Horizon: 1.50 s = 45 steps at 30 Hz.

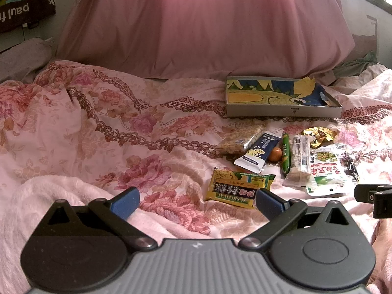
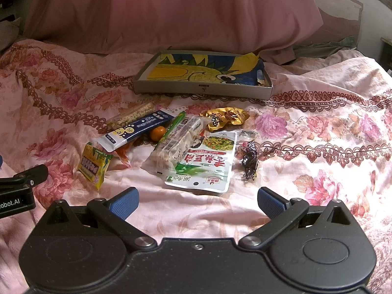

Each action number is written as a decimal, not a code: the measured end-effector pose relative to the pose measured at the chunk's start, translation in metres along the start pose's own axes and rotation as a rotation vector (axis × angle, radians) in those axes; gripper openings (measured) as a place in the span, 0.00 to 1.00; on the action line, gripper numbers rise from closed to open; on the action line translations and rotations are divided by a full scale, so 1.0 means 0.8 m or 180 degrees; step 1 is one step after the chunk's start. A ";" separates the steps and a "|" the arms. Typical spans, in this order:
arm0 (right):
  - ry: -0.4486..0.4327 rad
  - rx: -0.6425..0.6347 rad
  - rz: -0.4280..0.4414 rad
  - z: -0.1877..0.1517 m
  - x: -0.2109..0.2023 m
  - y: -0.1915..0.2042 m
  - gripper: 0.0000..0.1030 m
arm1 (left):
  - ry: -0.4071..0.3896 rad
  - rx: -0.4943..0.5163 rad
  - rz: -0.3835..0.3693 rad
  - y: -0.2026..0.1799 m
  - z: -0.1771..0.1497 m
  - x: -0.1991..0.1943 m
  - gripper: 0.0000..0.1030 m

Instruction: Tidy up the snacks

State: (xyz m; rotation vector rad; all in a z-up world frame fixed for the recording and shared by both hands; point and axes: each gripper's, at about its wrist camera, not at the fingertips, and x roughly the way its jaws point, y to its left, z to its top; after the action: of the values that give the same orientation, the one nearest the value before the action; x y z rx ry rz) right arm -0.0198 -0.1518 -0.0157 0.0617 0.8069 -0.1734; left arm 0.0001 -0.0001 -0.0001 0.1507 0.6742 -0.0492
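Several snack packets lie in a loose pile on the floral bedspread: a yellow packet (image 1: 238, 189) (image 2: 94, 164), a dark blue sachet (image 1: 257, 153) (image 2: 137, 131), a small orange (image 2: 158, 133), a green stick (image 1: 286, 155), a clear cracker pack (image 2: 175, 144), a white-green pouch (image 2: 208, 161), a gold packet (image 2: 224, 118) and a dark wrapped sweet (image 2: 250, 161). Behind them sits a shallow grey box (image 1: 281, 111) (image 2: 203, 89) lined with a yellow-blue picture. My left gripper (image 1: 196, 202) is open, just before the yellow packet. My right gripper (image 2: 197, 202) is open, short of the white-green pouch.
A large pink pillow (image 1: 203, 24) leans behind the box. A fluffy pink blanket (image 1: 56, 196) lies at the near left. A paper bag (image 1: 24, 2) stands at the far left. Part of the other gripper shows at the left edge (image 2: 17, 186) of the right wrist view.
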 end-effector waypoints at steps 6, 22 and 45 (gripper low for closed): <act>0.0002 0.0000 0.0000 0.000 0.000 0.000 0.99 | 0.0001 0.0002 0.0001 0.000 0.000 0.000 1.00; 0.0009 -0.0005 -0.0003 0.000 0.000 0.000 0.99 | 0.0005 0.0006 0.0004 0.000 0.000 0.000 1.00; 0.0037 -0.0021 0.0007 0.000 0.003 0.002 0.99 | 0.0025 0.0014 0.0004 0.000 0.001 0.000 1.00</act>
State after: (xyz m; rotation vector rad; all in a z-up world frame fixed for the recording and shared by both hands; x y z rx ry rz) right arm -0.0179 -0.1504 -0.0171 0.0575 0.8189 -0.1683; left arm 0.0005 -0.0001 0.0001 0.1556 0.6820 -0.0489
